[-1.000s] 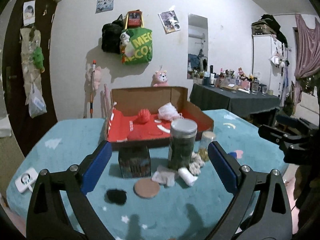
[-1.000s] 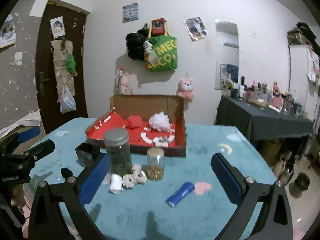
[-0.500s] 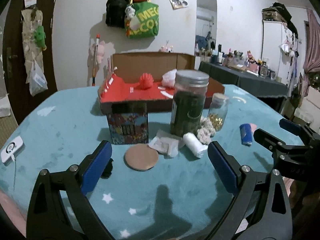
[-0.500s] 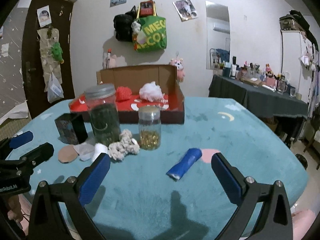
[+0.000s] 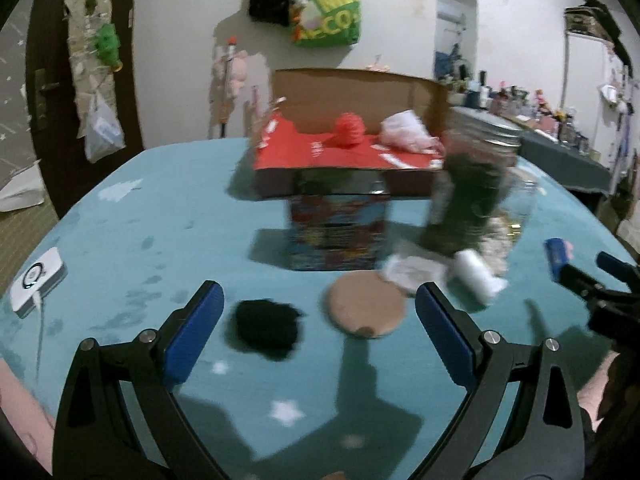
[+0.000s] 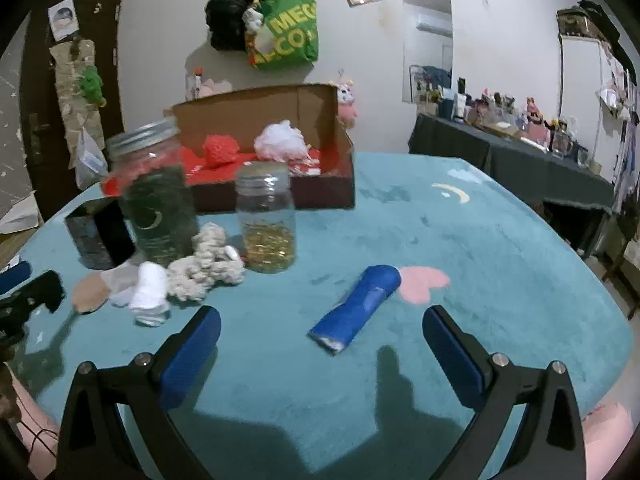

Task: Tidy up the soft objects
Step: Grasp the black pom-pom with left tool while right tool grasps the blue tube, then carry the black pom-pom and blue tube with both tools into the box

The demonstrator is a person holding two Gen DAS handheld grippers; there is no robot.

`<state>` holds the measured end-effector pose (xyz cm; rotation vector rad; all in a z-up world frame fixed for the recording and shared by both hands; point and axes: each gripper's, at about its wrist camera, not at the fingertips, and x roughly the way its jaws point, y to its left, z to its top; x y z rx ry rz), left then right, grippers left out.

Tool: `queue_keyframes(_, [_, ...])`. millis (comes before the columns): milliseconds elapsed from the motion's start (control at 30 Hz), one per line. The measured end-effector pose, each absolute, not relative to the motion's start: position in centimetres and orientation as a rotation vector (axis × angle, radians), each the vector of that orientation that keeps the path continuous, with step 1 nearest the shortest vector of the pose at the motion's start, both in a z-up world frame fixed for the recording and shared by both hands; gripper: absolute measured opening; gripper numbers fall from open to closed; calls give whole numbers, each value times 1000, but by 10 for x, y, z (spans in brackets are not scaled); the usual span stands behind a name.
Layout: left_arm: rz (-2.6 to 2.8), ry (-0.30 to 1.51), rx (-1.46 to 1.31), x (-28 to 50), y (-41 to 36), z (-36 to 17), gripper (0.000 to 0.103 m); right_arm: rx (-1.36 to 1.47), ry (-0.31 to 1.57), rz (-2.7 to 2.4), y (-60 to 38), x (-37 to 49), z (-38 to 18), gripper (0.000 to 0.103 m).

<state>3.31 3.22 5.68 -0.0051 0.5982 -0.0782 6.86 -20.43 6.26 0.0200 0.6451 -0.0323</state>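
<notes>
I am holding my left gripper (image 5: 316, 320) with jaws spread wide and empty over the black soft tuft (image 5: 264, 328) on the bench (image 5: 160, 216). My right gripper (image 6: 320, 344) is hanging released, framing the blue roll (image 6: 358, 306).

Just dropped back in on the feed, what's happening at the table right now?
A person holds a gripper in each hand over the teal table; both are open and empty. The left gripper hangs near a black fluffy clump and a tan round pad. The right gripper faces a blue roll. A red ball and a white puff already sit in the cardboard box. Nothing is gripped yet.
</notes>
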Motion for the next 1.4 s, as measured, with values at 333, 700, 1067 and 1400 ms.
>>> queue_keyframes(333, [-8, 705, -13, 51, 77, 42, 95, 34, 753, -56, -217, 101, 50, 90])
queue_keyframes(700, [-83, 742, -11, 59, 72, 27, 30, 45, 760, 35, -217, 98, 48, 24])
queue_keyframes(1067, [-247, 702, 2, 46, 28, 45, 30, 76, 715, 205, -185, 74, 63, 22])
queue_keyframes(1400, [-374, 715, 11, 46, -11, 44, 30, 57, 696, 283, -163, 68, 67, 22])
